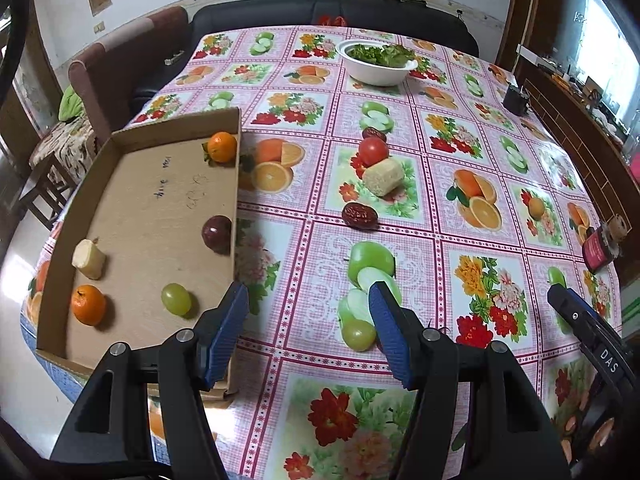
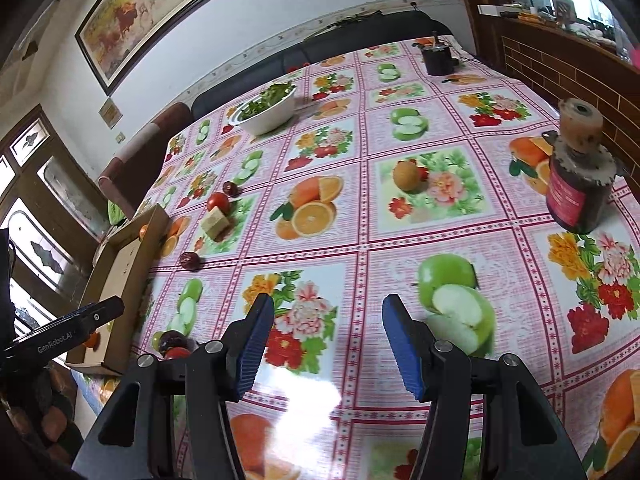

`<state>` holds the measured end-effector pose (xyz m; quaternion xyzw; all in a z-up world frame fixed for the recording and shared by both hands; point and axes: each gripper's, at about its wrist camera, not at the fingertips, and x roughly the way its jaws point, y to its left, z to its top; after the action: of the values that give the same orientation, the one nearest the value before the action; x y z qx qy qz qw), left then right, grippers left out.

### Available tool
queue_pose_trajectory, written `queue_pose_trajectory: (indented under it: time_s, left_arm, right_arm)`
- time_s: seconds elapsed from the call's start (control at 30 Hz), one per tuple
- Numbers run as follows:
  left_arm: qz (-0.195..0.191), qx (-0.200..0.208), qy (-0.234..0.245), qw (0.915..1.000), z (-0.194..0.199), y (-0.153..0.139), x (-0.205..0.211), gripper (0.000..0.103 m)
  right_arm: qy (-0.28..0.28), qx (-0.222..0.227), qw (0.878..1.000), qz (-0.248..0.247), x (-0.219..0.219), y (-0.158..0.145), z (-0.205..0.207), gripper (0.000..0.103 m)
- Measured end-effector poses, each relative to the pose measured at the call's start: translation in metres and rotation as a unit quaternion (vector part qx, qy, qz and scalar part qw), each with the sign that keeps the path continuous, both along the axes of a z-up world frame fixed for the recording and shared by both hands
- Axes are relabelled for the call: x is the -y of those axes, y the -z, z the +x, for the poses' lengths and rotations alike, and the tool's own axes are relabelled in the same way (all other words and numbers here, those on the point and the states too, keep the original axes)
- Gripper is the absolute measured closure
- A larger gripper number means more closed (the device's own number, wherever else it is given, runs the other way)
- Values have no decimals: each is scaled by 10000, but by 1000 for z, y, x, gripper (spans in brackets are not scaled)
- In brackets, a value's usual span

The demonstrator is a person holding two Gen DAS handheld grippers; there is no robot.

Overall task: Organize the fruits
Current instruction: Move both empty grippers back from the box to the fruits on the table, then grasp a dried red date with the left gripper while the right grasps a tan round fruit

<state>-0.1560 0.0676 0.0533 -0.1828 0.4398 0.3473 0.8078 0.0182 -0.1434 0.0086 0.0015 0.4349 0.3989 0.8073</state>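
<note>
Your left gripper [image 1: 308, 332] hangs wide and empty; a green grape [image 1: 357, 333] sits half hidden behind its right finger. Your right gripper [image 2: 328, 344] is spread, empty. The cardboard tray [image 1: 236, 184] holds oranges; a red date [image 1: 360, 216] lies beyond.

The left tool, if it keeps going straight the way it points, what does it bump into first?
Probably the green grape on the tablecloth, which lies just ahead beside the right finger of the open left tool. Depth is unclear, so it might touch bare cloth first.
</note>
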Motion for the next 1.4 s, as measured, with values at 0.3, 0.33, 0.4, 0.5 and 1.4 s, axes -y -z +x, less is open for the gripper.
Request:
queue_pose_trajectory:
  time_s: [0.3, 0.33, 0.4, 0.5, 1.4]
  left_arm:
    - [-336, -67, 36, 9994, 8, 14, -11, 41]
    - [-406, -58, 51, 9991, 10, 16, -12, 41]
    - [-459, -45, 84, 9989, 13, 18, -15, 41]
    - [-495, -60, 142, 9987, 21, 21, -17, 41]
    - [-579, -184, 402, 9973, 92, 55, -53, 65]
  right_arm:
    - [80, -13, 10000, -42, 2, 6, 10, 45]
    - [83, -13, 10000, -52, 2, 7, 11, 45]
    - [83, -10, 9999, -72, 1, 9, 12, 45]
    - [95, -8, 9999, -118, -1, 12, 15, 45]
    - [308, 951, 9855, -1374, -74, 25, 103, 77]
